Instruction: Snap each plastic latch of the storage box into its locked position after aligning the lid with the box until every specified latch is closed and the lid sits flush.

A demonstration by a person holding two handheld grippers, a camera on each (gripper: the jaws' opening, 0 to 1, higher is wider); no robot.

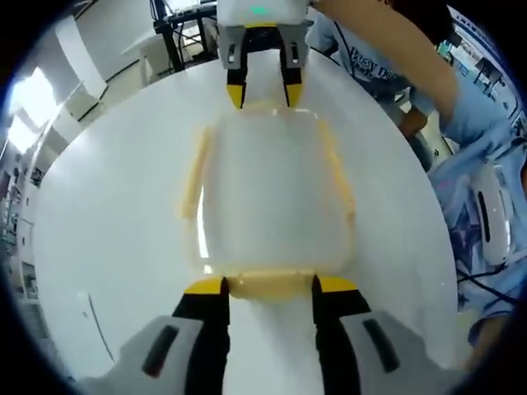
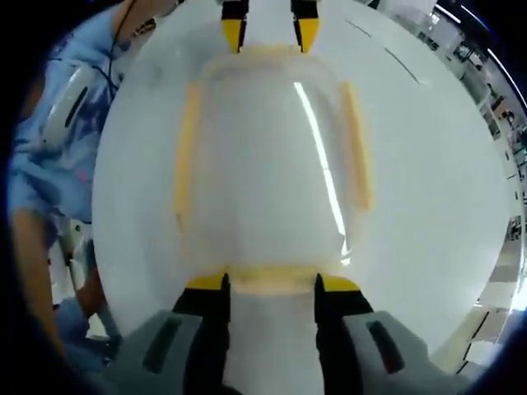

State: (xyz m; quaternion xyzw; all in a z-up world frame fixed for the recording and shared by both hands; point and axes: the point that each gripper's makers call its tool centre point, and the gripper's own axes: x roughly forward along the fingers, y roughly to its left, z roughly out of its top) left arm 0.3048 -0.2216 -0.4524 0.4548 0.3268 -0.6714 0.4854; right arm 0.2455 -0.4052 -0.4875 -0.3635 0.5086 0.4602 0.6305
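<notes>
A clear storage box (image 1: 268,189) with pale yellow latches sits lid-on in the middle of a round white table (image 1: 107,247). My left gripper (image 1: 271,285) is open, its yellow-tipped jaws straddling the near end latch (image 1: 272,290). Across the box, my right gripper (image 1: 263,93) is at the far end latch. In the right gripper view the same box (image 2: 263,173) lies ahead. The right gripper (image 2: 272,283) is open around its own end latch (image 2: 272,278), and the left gripper (image 2: 270,33) is opposite. Long side latches (image 1: 195,177) (image 1: 339,177) lie along both flanks.
A person in a light-blue sleeve (image 1: 486,164) stands at the table's edge, seen also as a sleeve (image 2: 58,140) in the right gripper view. Black stands and white furniture (image 1: 177,37) are beyond the far edge. Bare table surrounds the box.
</notes>
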